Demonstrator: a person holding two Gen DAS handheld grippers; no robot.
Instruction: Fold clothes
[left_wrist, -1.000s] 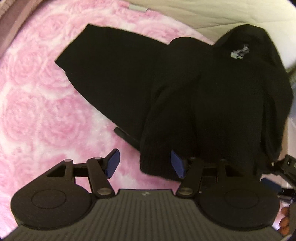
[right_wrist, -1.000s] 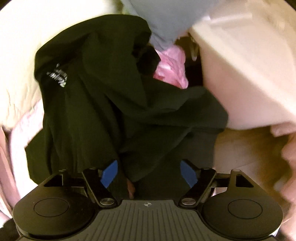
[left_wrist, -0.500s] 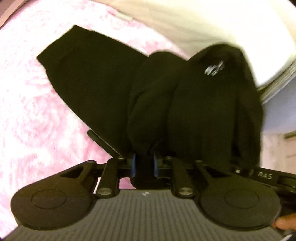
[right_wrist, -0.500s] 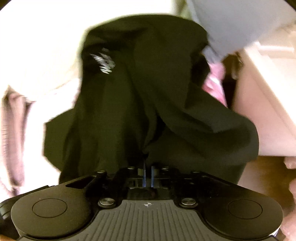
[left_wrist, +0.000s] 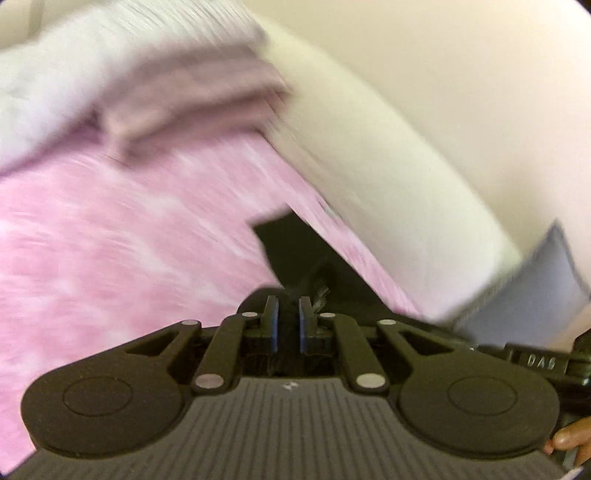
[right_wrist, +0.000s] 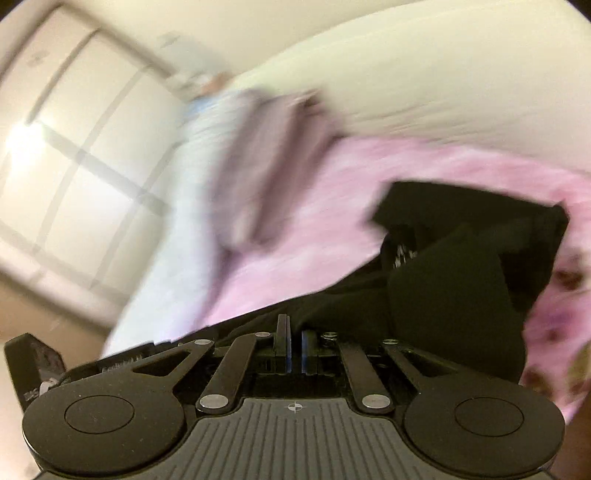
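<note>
Left gripper (left_wrist: 288, 321) closing, blue pads (left_wrist: 273, 325) nipping black cloth bunched between them. Garment (left_wrist: 295, 251) hanging from that grip, trailing away over the pink blanket (left_wrist: 110, 240) — a squared corner showing beyond the jaws. Behind, blurred: folded mauve cloth (left_wrist: 192, 96), a white pillow (left_wrist: 388, 166), a grey-blue cushion (left_wrist: 532, 295).

Right gripper (right_wrist: 294, 350) pressed together on an edge of the same black garment (right_wrist: 454, 280) — pads nearly touching, cloth pinched thin. Bulk of it draped to the right, a small white print (right_wrist: 402, 254) visible, pink blanket (right_wrist: 325, 221) beneath. At lower left of this view, part of the other tool's body. All heavily smeared.
</note>
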